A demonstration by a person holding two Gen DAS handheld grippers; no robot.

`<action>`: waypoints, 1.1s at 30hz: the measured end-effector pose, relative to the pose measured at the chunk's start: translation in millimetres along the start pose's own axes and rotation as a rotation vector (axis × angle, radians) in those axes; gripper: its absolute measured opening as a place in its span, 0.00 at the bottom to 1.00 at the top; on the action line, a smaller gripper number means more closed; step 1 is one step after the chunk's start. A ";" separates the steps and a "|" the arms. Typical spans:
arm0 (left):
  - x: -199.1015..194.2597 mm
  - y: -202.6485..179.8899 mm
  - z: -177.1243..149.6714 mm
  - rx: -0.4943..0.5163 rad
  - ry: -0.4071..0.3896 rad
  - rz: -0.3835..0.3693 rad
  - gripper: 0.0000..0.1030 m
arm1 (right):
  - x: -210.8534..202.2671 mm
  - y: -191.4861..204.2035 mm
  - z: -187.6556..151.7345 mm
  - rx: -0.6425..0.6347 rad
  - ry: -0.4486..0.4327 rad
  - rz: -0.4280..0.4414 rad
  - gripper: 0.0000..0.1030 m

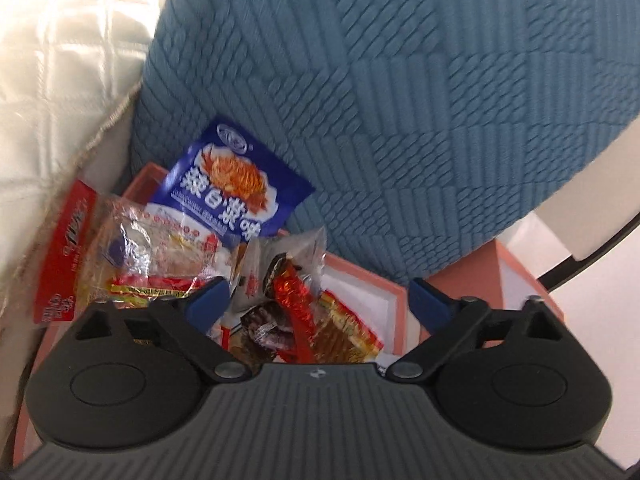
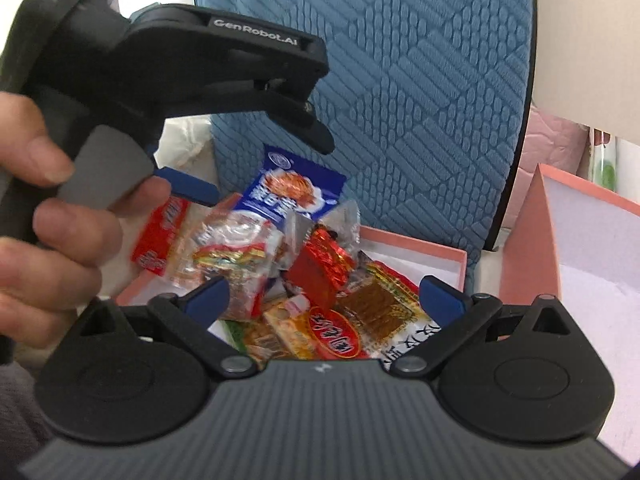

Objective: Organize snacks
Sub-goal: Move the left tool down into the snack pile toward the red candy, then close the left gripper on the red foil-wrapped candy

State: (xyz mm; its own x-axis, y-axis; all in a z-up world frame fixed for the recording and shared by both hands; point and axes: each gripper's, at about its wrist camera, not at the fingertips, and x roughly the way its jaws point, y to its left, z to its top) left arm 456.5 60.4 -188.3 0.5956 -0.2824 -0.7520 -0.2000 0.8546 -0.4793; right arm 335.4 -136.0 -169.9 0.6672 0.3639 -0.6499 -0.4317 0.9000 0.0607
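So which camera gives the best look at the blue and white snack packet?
The left wrist view: the blue and white snack packet appears large, its printed front unobstructed. The right wrist view shows it smaller, with other wrappers overlapping its lower edge.

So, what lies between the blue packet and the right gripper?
In the right wrist view, a red foil snack and clear wrapped snacks lie between the blue packet and the right gripper.

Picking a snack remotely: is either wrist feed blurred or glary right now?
Left wrist view: slight motion blur; blue packet still readable, glare on the clear wrappers. Right wrist view: the hand and left gripper are smeared; snack pile softer, fisheye bends the cushion.
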 end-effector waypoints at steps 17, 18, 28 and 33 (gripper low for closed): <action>55.1 50.4 13.4 -0.116 0.148 -0.099 0.73 | 64.2 -11.9 1.2 0.099 0.174 -0.039 0.95; 57.5 50.2 13.0 -0.113 0.153 -0.106 0.69 | 67.5 -12.0 1.1 0.100 0.180 -0.051 0.95; 82.2 57.6 9.1 -0.162 0.229 -0.158 0.55 | 91.3 -39.1 -2.3 0.231 0.228 -0.109 0.96; 91.2 57.8 9.8 -0.175 0.244 -0.156 0.55 | 101.2 -45.0 -5.1 0.255 0.265 -0.073 0.96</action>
State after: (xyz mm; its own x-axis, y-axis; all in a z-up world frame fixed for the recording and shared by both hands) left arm 506.9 88.3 -280.1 0.4296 -0.5179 -0.7398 -0.2640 0.7114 -0.6513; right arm 419.3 -140.8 -242.3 0.4960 0.2518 -0.8310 -0.2013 0.9643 0.1721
